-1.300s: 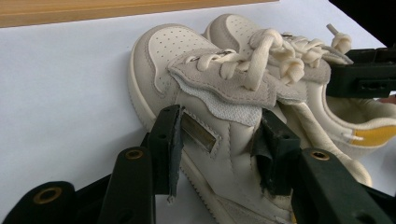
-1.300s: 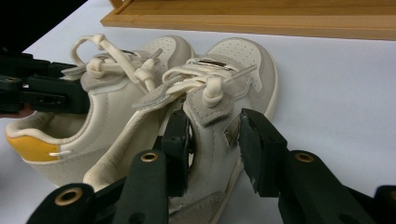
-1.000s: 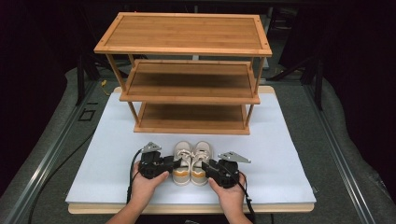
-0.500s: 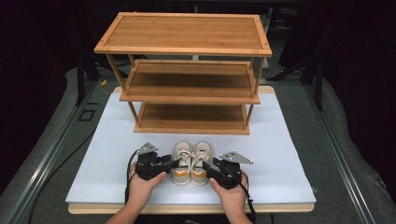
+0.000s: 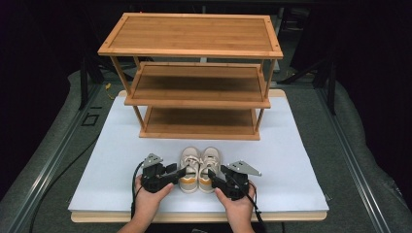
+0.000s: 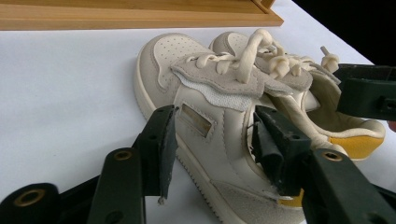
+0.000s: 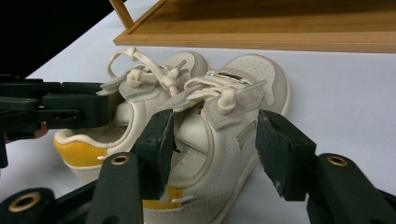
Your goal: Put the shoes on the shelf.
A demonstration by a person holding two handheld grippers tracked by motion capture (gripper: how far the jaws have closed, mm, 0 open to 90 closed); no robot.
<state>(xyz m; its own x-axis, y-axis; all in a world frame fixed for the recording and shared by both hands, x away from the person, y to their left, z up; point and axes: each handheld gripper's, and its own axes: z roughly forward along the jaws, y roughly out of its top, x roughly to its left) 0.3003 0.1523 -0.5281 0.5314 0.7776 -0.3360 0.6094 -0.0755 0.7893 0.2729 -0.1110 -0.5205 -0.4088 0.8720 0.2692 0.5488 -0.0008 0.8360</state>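
A pair of small cream shoes with yellow heels stands side by side on the white mat [image 5: 291,160], toes toward the bamboo shoe rack [image 5: 194,73], near the front edge of the table.

The left shoe [image 5: 190,169] sits just beside the right shoe [image 5: 210,167], the two touching along their inner sides.

The left gripper [image 5: 179,171], held in the person's left hand [image 5: 148,196], points at the outer side of the left shoe. In the left gripper view its jaws stand spread and have just been opening: one straddles the outside wall of the shoe with a gap of white mat visible beside it, the other reaches into the shoe's opening beside the tongue. The shoe's side wall lies between them, and the pads do not pinch it.

The right gripper [image 5: 214,174], in the right hand [image 5: 238,206], mirrors this at the right shoe. Its jaws are likewise spread and have just been opening: one inside the collar, the other clear of the outer wall, with the shoe's side between them unclamped.
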